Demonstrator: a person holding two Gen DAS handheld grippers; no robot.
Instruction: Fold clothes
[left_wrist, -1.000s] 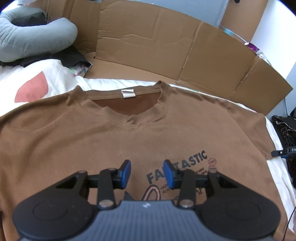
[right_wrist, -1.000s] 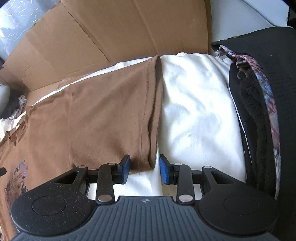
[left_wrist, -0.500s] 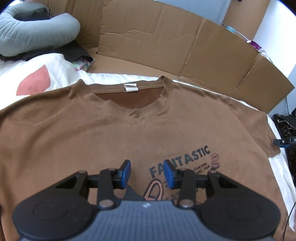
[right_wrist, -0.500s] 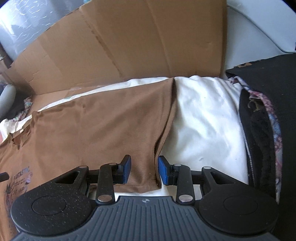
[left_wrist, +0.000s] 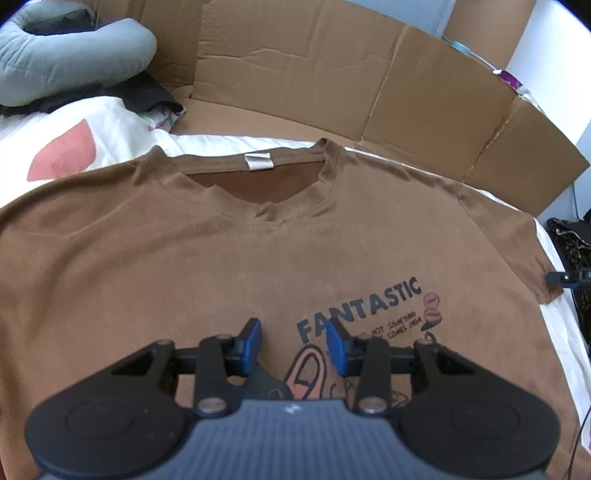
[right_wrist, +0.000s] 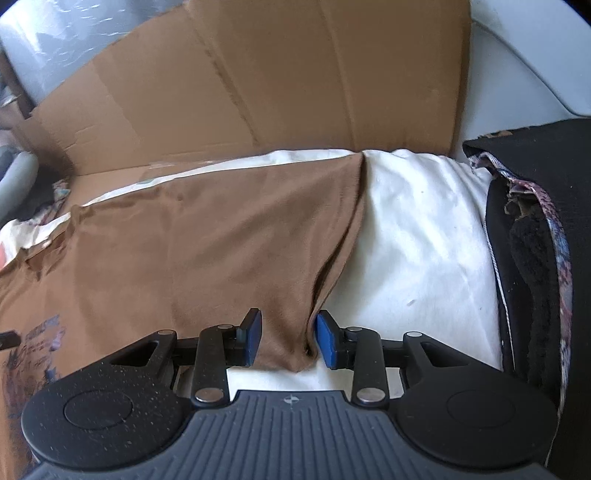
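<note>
While the brown T-shirt (left_wrist: 229, 258) is lying spread flat, front up, on the white bedding (right_wrist: 424, 240), you are holding your left gripper (left_wrist: 293, 345) over its chest. The jaws are standing partly apart with nothing between them, and the "FANTASTIC" print (left_wrist: 360, 308) is sitting just ahead of them and off to their right. The collar with its white label (left_wrist: 259, 161) is lying farther ahead, well beyond the fingertips.

You are holding your right gripper (right_wrist: 286, 341) at the shirt's sleeve (right_wrist: 295, 258). The sleeve's lower corner is lying between the blue pads (right_wrist: 327, 345), which are partly apart; the cloth is close against the right pad, yet no squeeze is showing. Bare bedding is stretching to the right of that gripper, and past it a pile of dark clothes (right_wrist: 535, 258) is lying. Flattened cardboard (left_wrist: 332, 74) is standing behind the shirt, ahead of both grippers, with a grey cushion (left_wrist: 74, 55) far off to the left gripper's upper left.
</note>
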